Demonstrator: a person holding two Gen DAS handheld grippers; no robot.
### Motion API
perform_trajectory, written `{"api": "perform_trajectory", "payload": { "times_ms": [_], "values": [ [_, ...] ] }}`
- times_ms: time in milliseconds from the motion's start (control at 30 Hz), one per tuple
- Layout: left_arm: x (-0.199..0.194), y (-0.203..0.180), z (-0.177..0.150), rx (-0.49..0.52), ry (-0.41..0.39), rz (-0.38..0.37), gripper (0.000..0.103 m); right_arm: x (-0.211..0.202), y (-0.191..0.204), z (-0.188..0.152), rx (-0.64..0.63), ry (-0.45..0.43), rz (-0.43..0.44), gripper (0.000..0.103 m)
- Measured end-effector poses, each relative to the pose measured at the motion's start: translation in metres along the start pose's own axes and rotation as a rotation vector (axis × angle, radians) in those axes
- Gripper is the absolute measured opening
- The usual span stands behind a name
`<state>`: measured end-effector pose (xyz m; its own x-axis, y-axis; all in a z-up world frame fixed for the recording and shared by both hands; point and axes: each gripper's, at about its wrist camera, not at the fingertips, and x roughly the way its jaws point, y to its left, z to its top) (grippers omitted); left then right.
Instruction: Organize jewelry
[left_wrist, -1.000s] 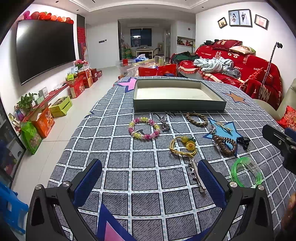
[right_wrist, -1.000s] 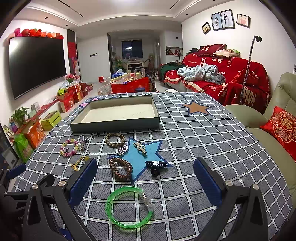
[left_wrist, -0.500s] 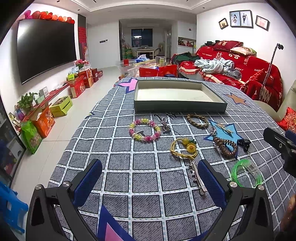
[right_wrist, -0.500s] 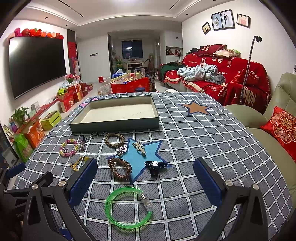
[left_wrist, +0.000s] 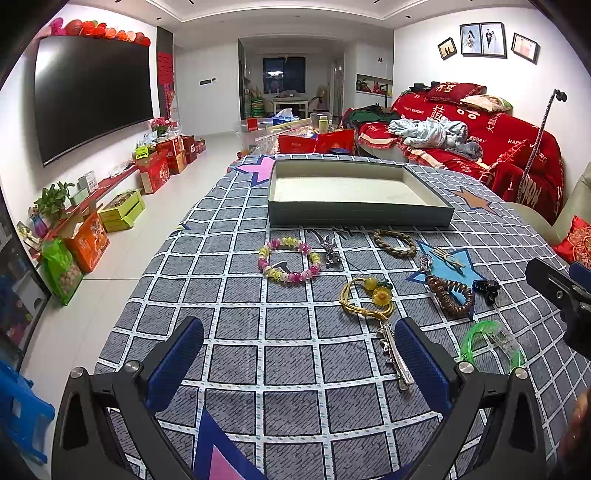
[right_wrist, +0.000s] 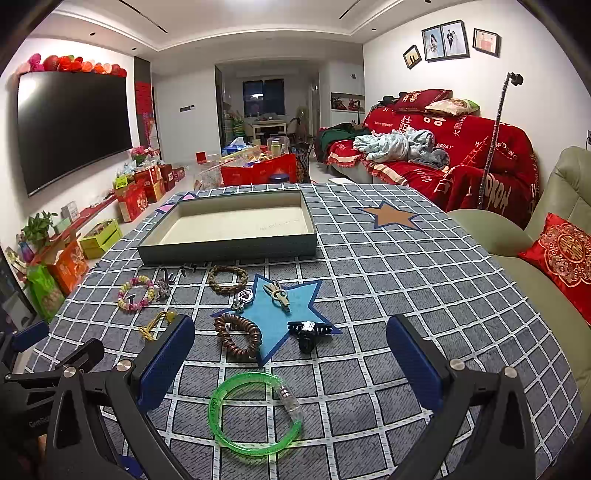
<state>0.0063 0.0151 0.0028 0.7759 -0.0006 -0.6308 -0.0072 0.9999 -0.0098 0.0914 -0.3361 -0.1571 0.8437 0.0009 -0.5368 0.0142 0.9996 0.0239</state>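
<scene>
An empty grey-green tray (left_wrist: 358, 217) (right_wrist: 229, 251) stands at the far side of the checked tablecloth. In front of it lie a pink-yellow bead bracelet (left_wrist: 289, 259) (right_wrist: 135, 294), a braided bracelet (left_wrist: 394, 242) (right_wrist: 226, 279), a yellow cord bracelet with a flower (left_wrist: 367, 298), a brown coil band (left_wrist: 448, 295) (right_wrist: 237, 335), a black claw clip (right_wrist: 308, 331), a silver hair clip (left_wrist: 394, 356) and a green bangle (right_wrist: 255, 417) (left_wrist: 491, 345). My left gripper (left_wrist: 297, 363) is open above the cloth, the silver clip by its right finger. My right gripper (right_wrist: 290, 365) is open, with the green bangle between its fingers.
A red-covered sofa (right_wrist: 443, 155) stands at the back right and a green armchair with a red cushion (right_wrist: 561, 254) at the table's right edge. A TV wall with boxes on the floor (left_wrist: 122, 210) runs along the left. Small charms lie on the blue star patch (right_wrist: 277, 295).
Both grippers have shifted only slightly; the left view has crept a little nearer the jewelry. Nothing on the table has moved.
</scene>
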Motion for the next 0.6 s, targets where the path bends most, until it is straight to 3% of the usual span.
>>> {"api": "perform_trajectory", "payload": {
  "times_ms": [600],
  "values": [
    [0.0048, -0.0018, -0.0029, -0.007, 0.019, 0.002, 0.103, 0.0006, 0.0006, -0.0003, 0.001, 0.002, 0.000, 0.103]
  ]
}}
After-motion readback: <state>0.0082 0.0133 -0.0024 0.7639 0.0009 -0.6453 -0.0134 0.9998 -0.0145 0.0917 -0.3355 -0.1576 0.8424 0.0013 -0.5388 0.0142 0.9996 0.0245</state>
